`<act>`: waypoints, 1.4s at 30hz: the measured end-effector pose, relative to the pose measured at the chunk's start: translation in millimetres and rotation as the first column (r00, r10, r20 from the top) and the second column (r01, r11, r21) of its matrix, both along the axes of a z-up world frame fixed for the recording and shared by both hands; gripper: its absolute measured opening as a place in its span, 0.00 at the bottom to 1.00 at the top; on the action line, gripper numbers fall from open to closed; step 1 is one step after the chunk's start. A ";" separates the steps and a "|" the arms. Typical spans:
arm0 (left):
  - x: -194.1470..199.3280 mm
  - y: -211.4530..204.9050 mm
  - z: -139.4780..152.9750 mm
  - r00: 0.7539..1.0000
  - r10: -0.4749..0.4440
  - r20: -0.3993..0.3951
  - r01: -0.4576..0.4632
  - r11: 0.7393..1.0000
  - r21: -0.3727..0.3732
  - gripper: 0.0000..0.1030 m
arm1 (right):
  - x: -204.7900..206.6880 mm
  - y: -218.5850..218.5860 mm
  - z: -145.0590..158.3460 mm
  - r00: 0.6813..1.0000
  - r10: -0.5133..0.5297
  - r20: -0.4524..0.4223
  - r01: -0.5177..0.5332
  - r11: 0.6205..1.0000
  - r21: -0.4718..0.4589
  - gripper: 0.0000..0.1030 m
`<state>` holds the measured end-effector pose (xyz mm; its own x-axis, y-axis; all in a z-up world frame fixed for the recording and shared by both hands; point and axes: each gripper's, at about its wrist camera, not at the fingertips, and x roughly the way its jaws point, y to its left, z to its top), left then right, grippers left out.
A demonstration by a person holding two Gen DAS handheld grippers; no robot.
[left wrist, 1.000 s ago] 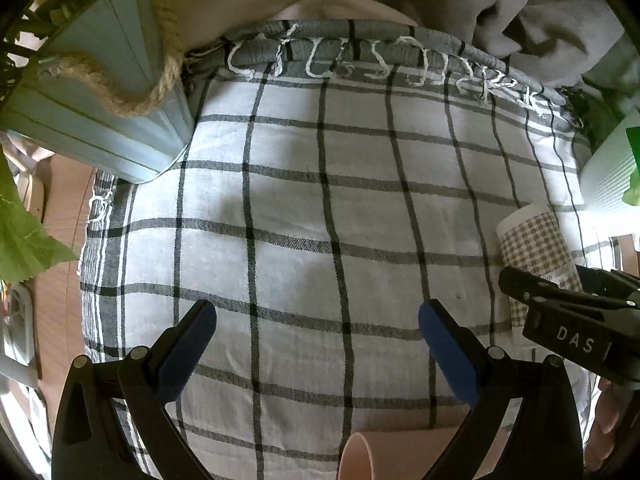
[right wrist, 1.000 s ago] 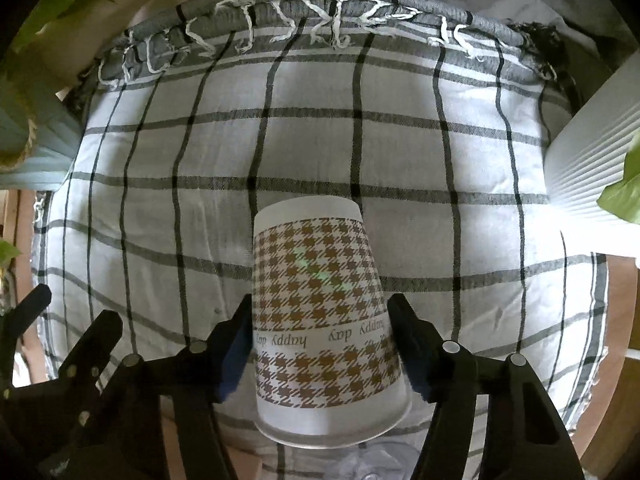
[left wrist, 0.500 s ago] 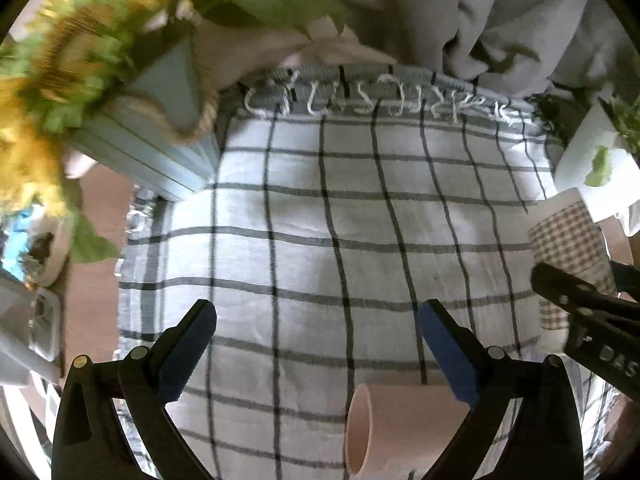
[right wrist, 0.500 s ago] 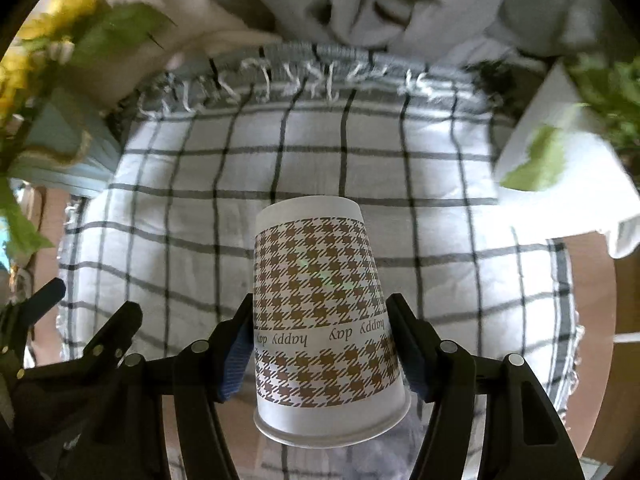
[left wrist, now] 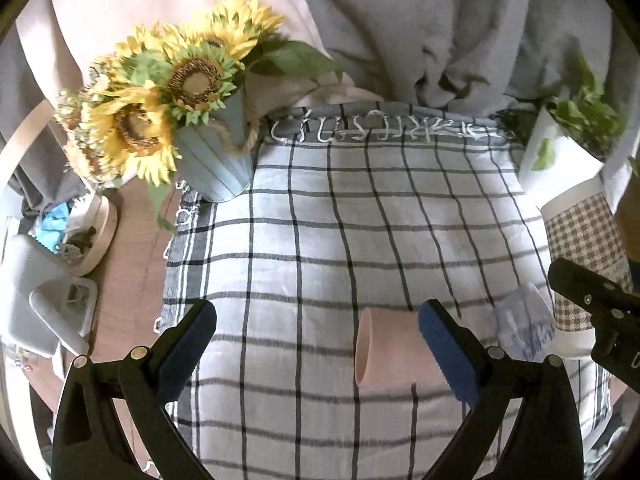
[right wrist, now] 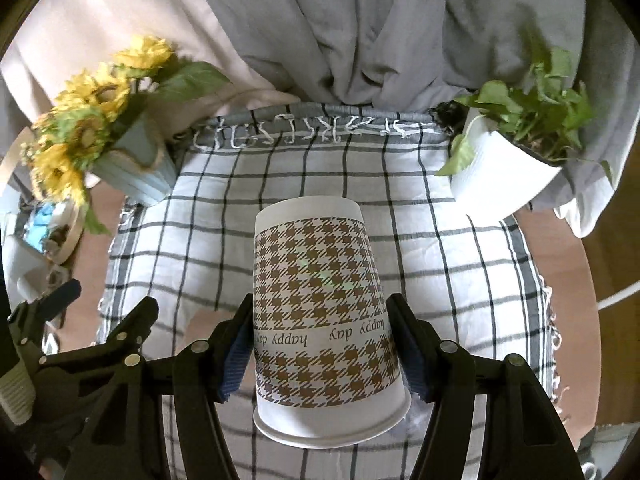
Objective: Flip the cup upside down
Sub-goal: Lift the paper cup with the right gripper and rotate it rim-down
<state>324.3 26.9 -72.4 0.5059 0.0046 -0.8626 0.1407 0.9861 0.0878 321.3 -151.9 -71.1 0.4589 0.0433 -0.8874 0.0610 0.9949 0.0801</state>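
Colours and patterns on the table.
Paper cup (right wrist: 322, 312): white with brown houndstooth and a white band of brown lettering. Cloth (left wrist: 320, 240): white with black grid lines, grey edge, white fringe. Lying cup (left wrist: 390, 354): plain pale pink. Sunflowers (left wrist: 168, 92): yellow, green leaves, in a pale blue ribbed pot (left wrist: 216, 160). Gripper pads (left wrist: 448, 350): blue on black arms. Drapes (right wrist: 360, 32): grey.

The cup (right wrist: 320, 312) looks like matt paper, printed with a brown houndstooth. The checked cloth (left wrist: 340, 240) under it is woven, with a knotted fringe at its far edge. The gripper fingers (right wrist: 236, 352) are hard black plastic (blue ribbed pads inside). A pink cup (left wrist: 384, 348) lies smooth and matt; the table (left wrist: 128, 272) looks wooden.
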 end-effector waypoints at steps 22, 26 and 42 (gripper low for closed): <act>-81.1 21.9 -28.8 0.996 -0.006 -0.089 0.007 1.000 0.005 1.00 | -103.4 13.5 -56.6 0.991 -0.062 -0.116 0.079 0.985 0.151 0.62; -84.2 25.2 -47.9 0.990 -0.007 -0.139 0.010 1.000 0.020 1.00 | -110.4 21.8 -78.8 0.985 -0.051 -0.164 0.077 0.984 0.162 0.62; -92.8 38.8 -105.1 0.965 0.013 -0.262 0.005 0.998 0.069 1.00 | -120.4 38.4 -143.6 0.960 -0.062 -0.273 0.112 0.979 0.171 0.63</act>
